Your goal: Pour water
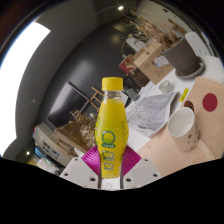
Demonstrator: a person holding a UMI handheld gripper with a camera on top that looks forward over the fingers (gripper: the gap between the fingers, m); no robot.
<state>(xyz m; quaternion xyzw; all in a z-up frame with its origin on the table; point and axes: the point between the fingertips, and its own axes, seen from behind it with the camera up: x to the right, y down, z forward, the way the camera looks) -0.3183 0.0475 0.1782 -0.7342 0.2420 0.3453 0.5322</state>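
Observation:
A yellow plastic bottle (111,125) with a yellow cap and a green-and-white label stands upright between my fingers. My gripper (110,158) is shut on the bottle's lower part, with the pink pads (91,159) pressed against both sides. The bottle looks lifted above the table. A white paper cup (181,127) stands to the right of the bottle on the white table (205,135), apart from it, its mouth open and tilted in this view.
Papers and a box (150,108) lie beyond the bottle. A dark round bin (187,55) stands further back right. A cardboard box (55,143) sits to the left. A red round thing (209,101) lies on the table beyond the cup.

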